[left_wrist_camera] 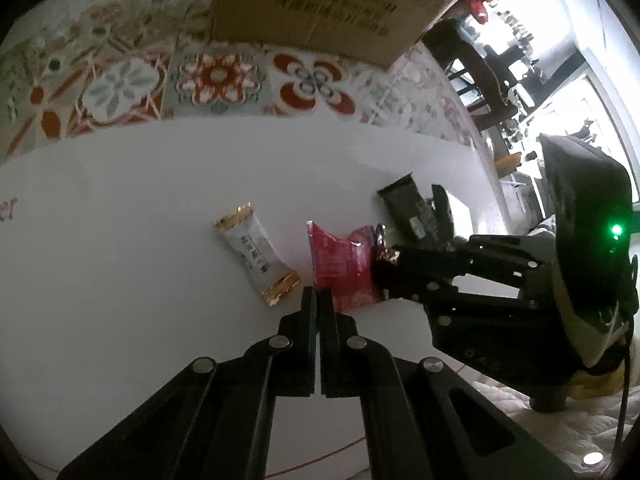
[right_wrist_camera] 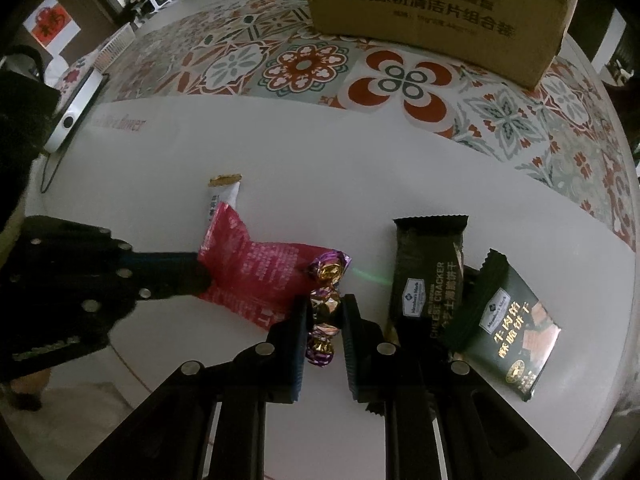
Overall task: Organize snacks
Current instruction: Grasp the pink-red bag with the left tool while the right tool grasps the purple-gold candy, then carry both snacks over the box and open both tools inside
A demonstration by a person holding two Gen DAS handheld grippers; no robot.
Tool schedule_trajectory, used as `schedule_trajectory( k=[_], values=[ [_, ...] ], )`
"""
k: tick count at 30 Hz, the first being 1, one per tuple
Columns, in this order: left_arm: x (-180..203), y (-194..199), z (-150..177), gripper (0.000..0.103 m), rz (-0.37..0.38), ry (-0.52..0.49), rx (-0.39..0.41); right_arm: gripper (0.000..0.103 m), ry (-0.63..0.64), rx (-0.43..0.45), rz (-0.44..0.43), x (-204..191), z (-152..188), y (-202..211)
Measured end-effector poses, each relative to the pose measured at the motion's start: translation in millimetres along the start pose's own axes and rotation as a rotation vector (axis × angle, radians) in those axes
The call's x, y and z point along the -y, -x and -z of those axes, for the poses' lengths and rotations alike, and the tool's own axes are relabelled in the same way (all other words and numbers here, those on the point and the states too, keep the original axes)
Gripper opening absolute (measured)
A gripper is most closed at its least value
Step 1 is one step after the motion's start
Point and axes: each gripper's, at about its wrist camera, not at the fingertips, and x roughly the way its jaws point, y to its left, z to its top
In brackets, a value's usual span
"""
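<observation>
Two tools, one red packet as landmark

Right tool (right_wrist_camera: 325,312) pinches a purple-and-gold candy (right_wrist_camera: 324,308) just beside the red packet (right_wrist_camera: 256,276) on the counter (right_wrist_camera: 320,168); left tool (left_wrist_camera: 319,294) is pressed together, seemingly on the packet's opposite edge. The candy looks light, crinkly and slippery, so a grip across its firm middle seems best.
</observation>
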Motion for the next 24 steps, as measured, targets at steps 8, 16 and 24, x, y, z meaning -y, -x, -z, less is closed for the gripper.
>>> schedule_trajectory(
  k=[8, 16, 24],
  values=[
    [19.8, 16.9, -8.4, 0.003, -0.063, -0.071, 0.075, 0.018, 0.001, 0.061, 0.017, 3.0, 1.0, 18.9],
    [42.3, 37.3, -30.8, 0.003, -0.087, -0.137, 0.156, 0.018, -0.012, 0.179, 0.021, 6.8, -8.7, 64.4],
    [58.4, 65.6, -57.3, 0.003, -0.072, -0.161, 0.263, 0.018, -0.038, 0.292, 0.018, 7.2, -26.9, 100.3]
  ],
)
